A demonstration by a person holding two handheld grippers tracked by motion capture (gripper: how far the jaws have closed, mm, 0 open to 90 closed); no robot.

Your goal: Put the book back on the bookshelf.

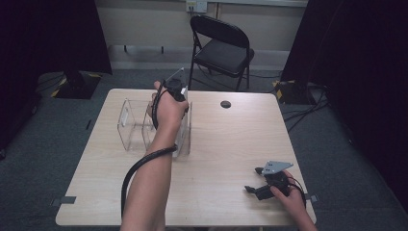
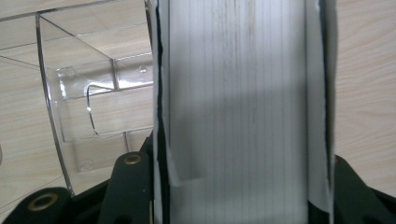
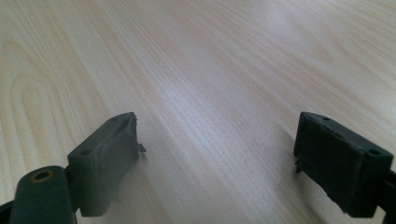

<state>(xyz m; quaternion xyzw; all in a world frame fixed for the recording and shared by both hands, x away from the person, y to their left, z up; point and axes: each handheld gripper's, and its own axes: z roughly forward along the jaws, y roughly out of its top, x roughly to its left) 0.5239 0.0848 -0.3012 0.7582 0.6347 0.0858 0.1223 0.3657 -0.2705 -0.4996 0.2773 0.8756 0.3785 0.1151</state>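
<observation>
- Book, thick and white-covered (image 2: 238, 107), is clamped by the left gripper (image 2: 238, 205), whose black jaws press on its two covers with the pale page block between them; in the high view it is seen standing upright (image 1: 184, 130) at the right end of the clear acrylic divider rack (image 1: 132, 126).
- Right gripper (image 1: 263, 185) is rested near the front right corner of the light wooden table (image 1: 231, 144), well apart from the rack; its jaws are spread wide with nothing between them, and bare wood grain is seen past them (image 3: 210, 70).
- Whether the book's lower edge is already seated on the rack's base, or just beside it on the table, cannot be told.
- Judged step: setting the book upright at the rack. It would be done well by keeping the covers vertical and parallel to the clear walls (image 2: 84, 112), lowering straight, and releasing only once the lower edge is borne.
- A tilt on release could tip the book against the thin acrylic.
- Farther back, a black folding chair (image 1: 221, 45) is stood beyond the table.
</observation>
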